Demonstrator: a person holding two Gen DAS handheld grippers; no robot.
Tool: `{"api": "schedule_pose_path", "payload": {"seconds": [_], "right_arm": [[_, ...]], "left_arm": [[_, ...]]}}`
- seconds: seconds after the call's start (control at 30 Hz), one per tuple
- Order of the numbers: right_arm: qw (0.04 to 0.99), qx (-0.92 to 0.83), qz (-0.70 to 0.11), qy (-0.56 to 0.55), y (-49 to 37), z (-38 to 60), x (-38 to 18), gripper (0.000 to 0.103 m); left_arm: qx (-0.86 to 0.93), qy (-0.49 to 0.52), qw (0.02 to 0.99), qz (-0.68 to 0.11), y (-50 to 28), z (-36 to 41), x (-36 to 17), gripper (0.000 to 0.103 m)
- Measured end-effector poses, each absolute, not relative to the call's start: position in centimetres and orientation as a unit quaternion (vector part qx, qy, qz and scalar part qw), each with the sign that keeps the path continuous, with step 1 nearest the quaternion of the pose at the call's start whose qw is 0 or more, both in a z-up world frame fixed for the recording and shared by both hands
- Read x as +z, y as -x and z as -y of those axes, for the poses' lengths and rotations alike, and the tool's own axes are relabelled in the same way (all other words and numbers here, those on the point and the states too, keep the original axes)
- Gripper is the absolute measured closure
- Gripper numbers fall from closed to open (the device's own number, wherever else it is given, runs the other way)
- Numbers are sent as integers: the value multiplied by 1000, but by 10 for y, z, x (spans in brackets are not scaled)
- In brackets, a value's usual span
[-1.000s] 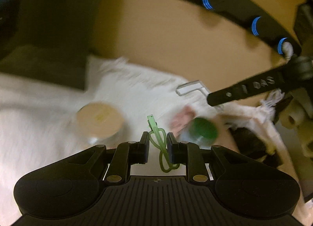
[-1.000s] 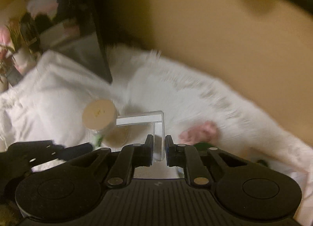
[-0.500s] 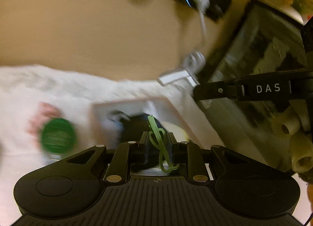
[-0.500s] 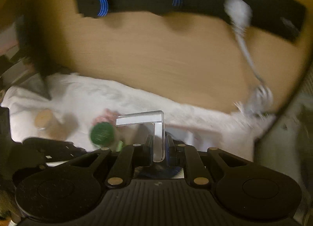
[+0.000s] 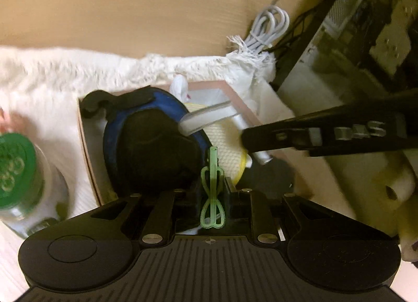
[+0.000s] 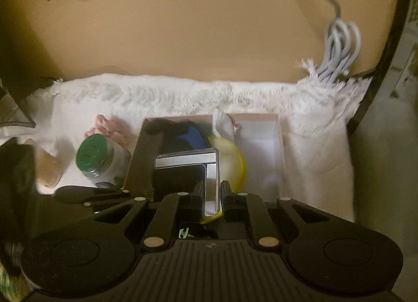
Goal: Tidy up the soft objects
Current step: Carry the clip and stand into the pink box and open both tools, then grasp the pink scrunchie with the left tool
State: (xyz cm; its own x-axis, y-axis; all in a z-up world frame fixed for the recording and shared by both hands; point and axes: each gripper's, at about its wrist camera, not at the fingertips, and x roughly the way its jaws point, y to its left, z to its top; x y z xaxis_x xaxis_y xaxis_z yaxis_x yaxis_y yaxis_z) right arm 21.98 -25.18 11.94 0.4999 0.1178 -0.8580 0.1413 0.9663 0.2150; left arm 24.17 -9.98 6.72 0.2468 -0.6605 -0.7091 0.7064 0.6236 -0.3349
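Observation:
My left gripper (image 5: 213,192) is shut on a thin green elastic band (image 5: 213,187), held just above the near end of an open pink cardboard box (image 5: 235,98). The box holds a black and blue padded piece (image 5: 151,145), a round yellow and white puff (image 5: 227,142) and a white cloth item (image 5: 180,85). My right gripper (image 6: 211,192) is shut on a clear L-shaped plastic piece (image 6: 198,162), held over the same box (image 6: 277,129). That piece (image 5: 209,116) and the right gripper's finger (image 5: 326,134) show in the left wrist view.
The box rests on a white fringed cloth (image 6: 167,92). A glass jar with a green lid (image 6: 95,155) stands left of the box, with something pink (image 6: 109,126) behind it. A coiled grey cable (image 6: 339,51) hangs at the back right. A dark frame (image 5: 313,30) stands right.
Both grippers have swung right, from the jars and the pink item to over the box. Each keeps hold of its object.

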Motion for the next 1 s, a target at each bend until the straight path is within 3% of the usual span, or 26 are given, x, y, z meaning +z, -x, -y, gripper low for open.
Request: {"api": "schedule_pose_path", "payload": {"seconds": [0.33,0.5,0.53,0.6,0.67,1.0], "right_arm": [[844,-21,-526,-104,-238,243,85,90],[829,-24,-535,-161,-233,260,73,88],[831,-20,-528,-173,-229,263,78,85],[845,-11,-501,-184,-218,265,95,55],[861,-11,-481,-166,-208,261,112,43],[895,1,-439,-82,-171,218,162,37]], "left_arm": [[-426,-7,806,-412,-225,56,85,80],[-411,29,825,-387,-222,26,99,80],[-410,38,826,-384,-221,20,102,80],[-407,59,831,-374,-221,5,106,80],[-400,75,837,-364,-220,-8,110,80],[-273,133,889,-343,-241,-96,107,80]]}}
